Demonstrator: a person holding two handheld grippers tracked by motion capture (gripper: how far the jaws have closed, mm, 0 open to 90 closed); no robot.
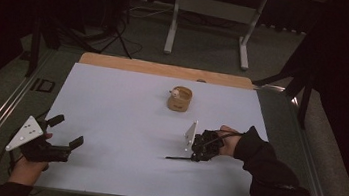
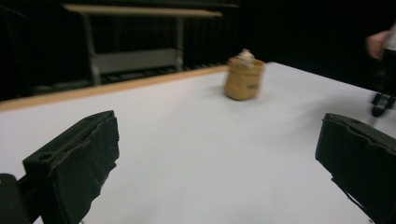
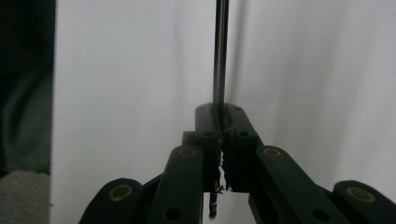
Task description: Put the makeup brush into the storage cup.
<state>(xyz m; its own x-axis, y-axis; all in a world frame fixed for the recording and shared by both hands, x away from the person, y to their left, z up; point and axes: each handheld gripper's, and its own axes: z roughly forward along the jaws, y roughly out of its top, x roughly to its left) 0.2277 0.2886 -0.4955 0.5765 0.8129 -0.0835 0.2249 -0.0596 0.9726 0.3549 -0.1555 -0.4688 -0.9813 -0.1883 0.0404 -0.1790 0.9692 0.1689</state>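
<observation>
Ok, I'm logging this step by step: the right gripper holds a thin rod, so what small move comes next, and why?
Probably carry the right gripper, shut on the thin rod, toward the tan cup farther up the table. The cup stands apart, and the left gripper is open.

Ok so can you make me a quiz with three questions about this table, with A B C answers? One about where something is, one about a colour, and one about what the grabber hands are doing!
1. Where is the little round pot on the white table?
A. Toward the far edge, past the right gripper
B. Beside the left gripper
C. On the floor

2. What colour is the pot?
A. Blue
B. Tan
C. Green

3. What is the right gripper doing?
A. Wide open
B. Holding the pot
C. Shut on a thin dark rod

Answers:
1. A, the high view shows the pot nearer the table's far edge, beyond both grippers.
2. B, it looks light brown in the high view and the left gripper view.
3. C, the right gripper view shows its jaws pressed together around the rod, while the left gripper's jaws stand far apart.
</observation>
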